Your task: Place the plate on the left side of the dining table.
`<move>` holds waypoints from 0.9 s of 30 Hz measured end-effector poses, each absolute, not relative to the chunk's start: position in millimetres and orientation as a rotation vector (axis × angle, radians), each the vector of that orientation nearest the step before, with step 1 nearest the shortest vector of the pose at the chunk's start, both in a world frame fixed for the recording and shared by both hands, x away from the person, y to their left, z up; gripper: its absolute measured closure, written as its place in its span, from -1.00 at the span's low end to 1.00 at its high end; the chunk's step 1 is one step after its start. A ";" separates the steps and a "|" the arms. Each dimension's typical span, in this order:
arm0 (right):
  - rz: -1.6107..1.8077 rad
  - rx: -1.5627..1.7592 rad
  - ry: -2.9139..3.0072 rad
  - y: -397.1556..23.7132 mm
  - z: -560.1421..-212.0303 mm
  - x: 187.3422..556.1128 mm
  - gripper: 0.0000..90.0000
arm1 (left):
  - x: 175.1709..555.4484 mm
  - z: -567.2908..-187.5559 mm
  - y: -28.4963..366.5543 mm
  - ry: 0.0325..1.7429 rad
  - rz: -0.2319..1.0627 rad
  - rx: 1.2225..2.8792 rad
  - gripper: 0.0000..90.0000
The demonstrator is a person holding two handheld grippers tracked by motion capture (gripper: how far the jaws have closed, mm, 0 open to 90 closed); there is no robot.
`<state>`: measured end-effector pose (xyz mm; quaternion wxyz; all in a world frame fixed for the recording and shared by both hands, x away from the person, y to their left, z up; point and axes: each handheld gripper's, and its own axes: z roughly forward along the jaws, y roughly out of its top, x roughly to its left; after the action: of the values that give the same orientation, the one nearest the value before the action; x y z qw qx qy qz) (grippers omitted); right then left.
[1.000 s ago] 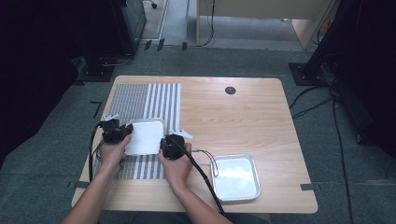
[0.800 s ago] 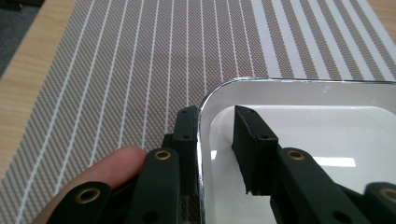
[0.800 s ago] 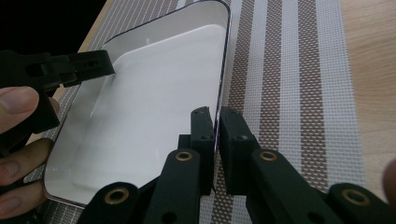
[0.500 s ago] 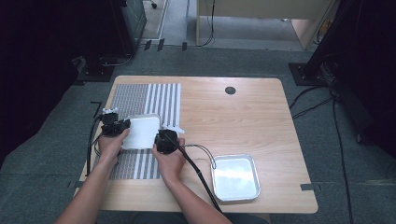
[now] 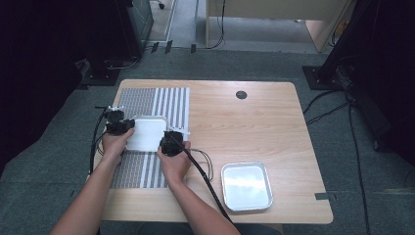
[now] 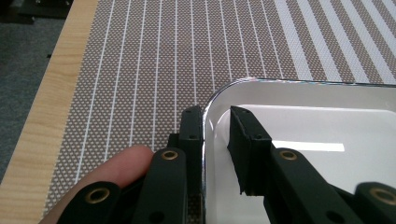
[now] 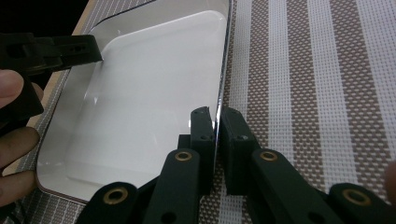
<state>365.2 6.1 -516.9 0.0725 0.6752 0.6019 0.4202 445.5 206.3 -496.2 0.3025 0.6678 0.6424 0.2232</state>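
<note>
Over the last second I have carried the tray (image 5: 145,133) up and to the left along the mat (image 5: 166,100), both tongs travelling with it, so I judge this is a two-handed move of the tray across the mat, well under way but not yet set down for certain. Starting on the left: the left tongs (image 5: 128,125) sit at the tray's left rim, and the left gripper view shows the jaws astride that rim, one outside and one inside, with a visible gap at the inner jaw, so the bite looks loose there. From above I could not tell that. In the middle the tray lies over the mat's striped part, near the table's (image 5: 254,122) left half. The right tongs (image 5: 169,139) are at the tray's right rim; the right gripper view shows them pinched narrow on the thin edge, and also the left jaw far across the tray (image 7: 135,93). Only the high view gives me the second tray (image 5: 245,185), well apart at the right near the front edge.
</note>
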 end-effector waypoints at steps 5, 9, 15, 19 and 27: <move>1.254 2.020 1.805 7.6 -516.6 370.6 0.90 | 449.4 -498.7 207.0 1.718 0.572 1.766 0.63; 1.257 2.007 1.809 7.7 -517.4 371.4 0.88 | 450.0 -499.9 207.2 1.709 0.565 1.771 0.57; 1.269 1.964 1.814 3.5 -515.7 371.9 0.56 | 446.3 -493.6 209.4 1.704 0.575 1.776 0.36; 1.271 1.927 1.824 -5.3 -513.5 374.1 0.39 | 441.9 -486.9 211.1 1.704 0.575 1.782 0.23; 1.268 1.765 1.887 -18.7 -502.2 368.4 0.12 | 427.0 -475.5 211.4 1.686 0.547 1.743 0.02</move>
<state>368.4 -18.7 -502.2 0.1315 0.6079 0.6500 0.4367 427.0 211.4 -475.5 0.3221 0.6638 0.6420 0.2085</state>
